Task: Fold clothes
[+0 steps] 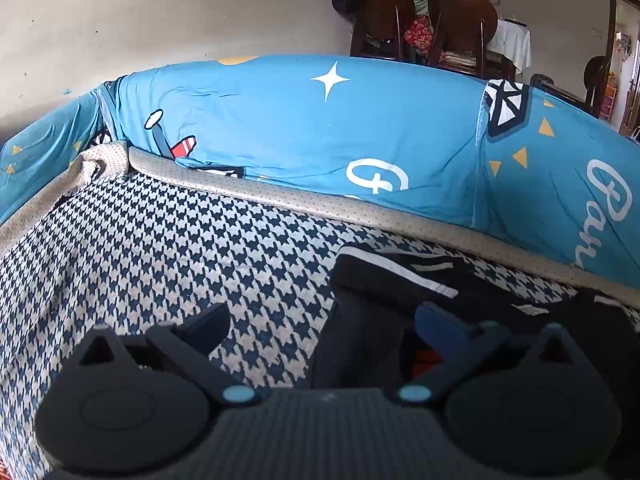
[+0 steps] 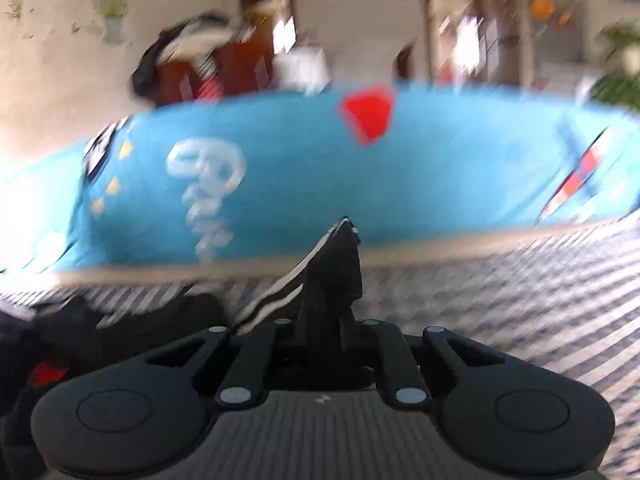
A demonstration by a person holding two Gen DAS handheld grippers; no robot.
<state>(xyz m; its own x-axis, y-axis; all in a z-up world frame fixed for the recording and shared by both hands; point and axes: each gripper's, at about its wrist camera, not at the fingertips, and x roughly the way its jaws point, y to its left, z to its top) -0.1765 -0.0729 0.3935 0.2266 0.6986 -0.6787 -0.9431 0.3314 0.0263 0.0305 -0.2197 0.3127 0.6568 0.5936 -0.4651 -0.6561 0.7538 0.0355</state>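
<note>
A black garment with white stripes (image 1: pixel 400 276) lies on the blue-and-white houndstooth cover (image 1: pixel 160 248), bounded by a beige perforated border strip (image 1: pixel 320 200) and blue printed bedding (image 1: pixel 320 128) behind. The left gripper (image 1: pixel 320 320) points downward, jaws spread, one finger (image 1: pixel 440 320) over the garment. The right gripper (image 2: pixel 332 292) has its jaws pinching a raised fold of the garment (image 2: pixel 336 256). Open cover lies to the left gripper's left.

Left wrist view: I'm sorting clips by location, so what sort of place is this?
Probably a lived-in home. Wooden chairs piled with clothes stand against a marked wall, behind a blue cartoon-print cover and a houndstooth cloth.
</note>
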